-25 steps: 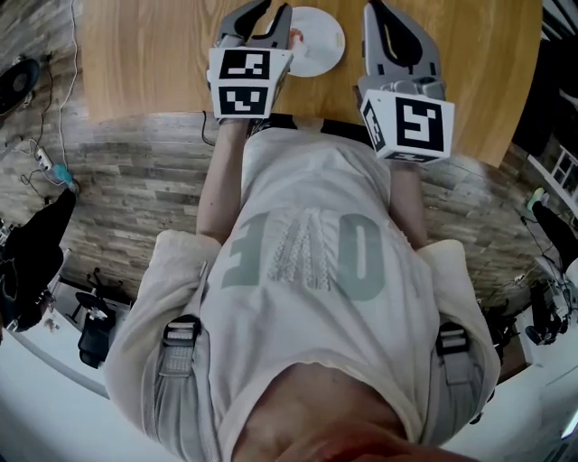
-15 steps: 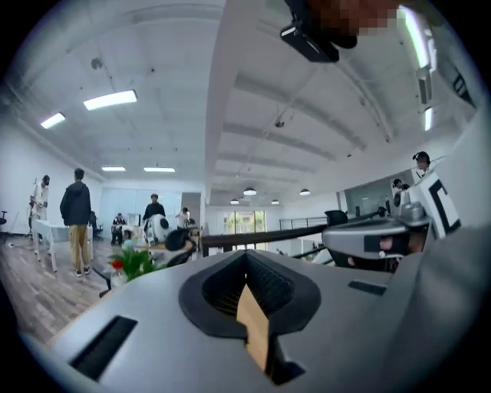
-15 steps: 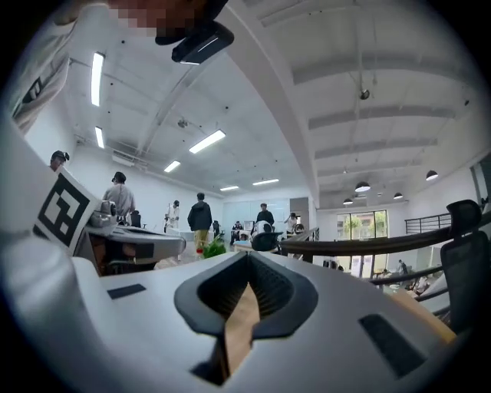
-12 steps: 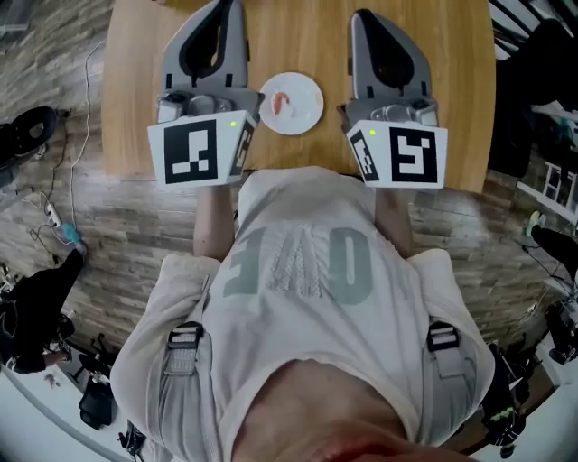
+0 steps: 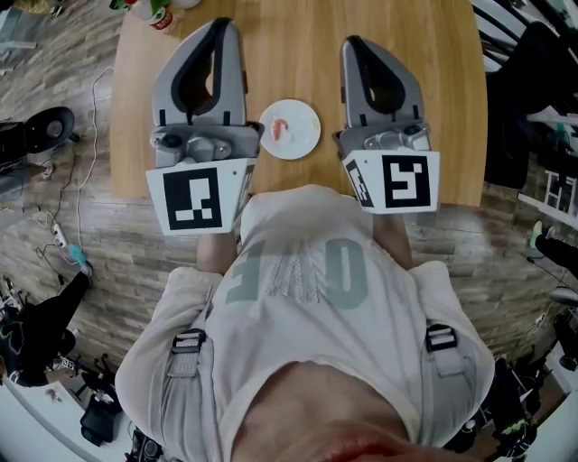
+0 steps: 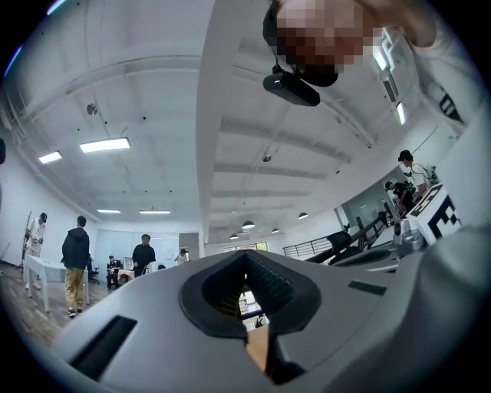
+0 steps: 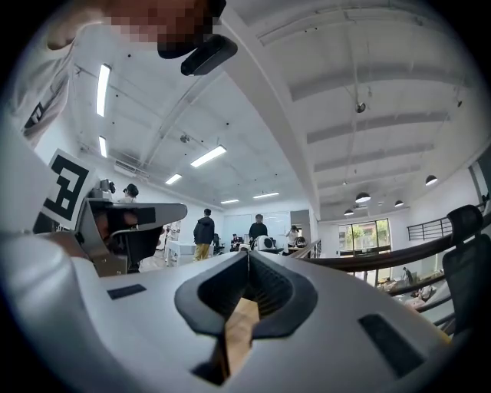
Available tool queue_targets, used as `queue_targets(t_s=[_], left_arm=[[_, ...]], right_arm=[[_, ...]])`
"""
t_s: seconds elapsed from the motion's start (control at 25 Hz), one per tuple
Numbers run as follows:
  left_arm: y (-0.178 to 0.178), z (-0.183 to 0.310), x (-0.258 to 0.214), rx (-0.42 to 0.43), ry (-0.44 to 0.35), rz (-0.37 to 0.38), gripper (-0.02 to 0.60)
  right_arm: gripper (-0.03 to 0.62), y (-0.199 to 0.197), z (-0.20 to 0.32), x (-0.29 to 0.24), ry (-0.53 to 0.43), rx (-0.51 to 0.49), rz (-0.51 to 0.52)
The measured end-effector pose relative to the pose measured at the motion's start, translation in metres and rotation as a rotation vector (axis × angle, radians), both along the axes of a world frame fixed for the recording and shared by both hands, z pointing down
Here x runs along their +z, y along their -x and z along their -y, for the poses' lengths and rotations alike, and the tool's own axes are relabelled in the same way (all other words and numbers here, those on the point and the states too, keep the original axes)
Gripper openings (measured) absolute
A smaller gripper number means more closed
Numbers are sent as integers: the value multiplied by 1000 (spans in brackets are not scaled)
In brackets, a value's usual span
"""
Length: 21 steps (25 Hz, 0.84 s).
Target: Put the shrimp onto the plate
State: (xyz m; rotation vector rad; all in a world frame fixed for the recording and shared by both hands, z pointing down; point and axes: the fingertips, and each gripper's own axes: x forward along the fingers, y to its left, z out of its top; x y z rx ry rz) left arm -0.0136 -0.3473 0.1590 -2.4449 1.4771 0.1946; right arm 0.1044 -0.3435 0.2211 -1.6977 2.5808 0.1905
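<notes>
A pink shrimp (image 5: 282, 128) lies on a small white plate (image 5: 307, 142) near the front edge of the wooden table (image 5: 433, 108). My left gripper (image 5: 221, 25) stands to the left of the plate and my right gripper (image 5: 354, 43) to its right, both apart from it. Both are shut with nothing between the jaws. In the left gripper view the left gripper (image 6: 245, 254) points up at the ceiling with its jaws meeting. The right gripper (image 7: 249, 255) does the same in the right gripper view. Neither gripper view shows plate or shrimp.
Bottles (image 5: 155, 13) stand at the table's far left corner. The person's torso (image 5: 307, 298) fills the middle of the head view, over a wood-plank floor (image 5: 81, 226). People (image 6: 77, 261) stand by desks far off in the room.
My left gripper has drawn back left from over the plate, leaving the shrimp on it. Both grippers now stand either side of the plate. The head view has shifted to show more table.
</notes>
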Motion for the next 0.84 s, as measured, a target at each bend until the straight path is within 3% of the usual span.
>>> queue_targets(t_s=[0.84], left_arm=[[2,4,-3,-20,-11,3,9]], right_arm=[[20,10,9,5,9,-41,-6]])
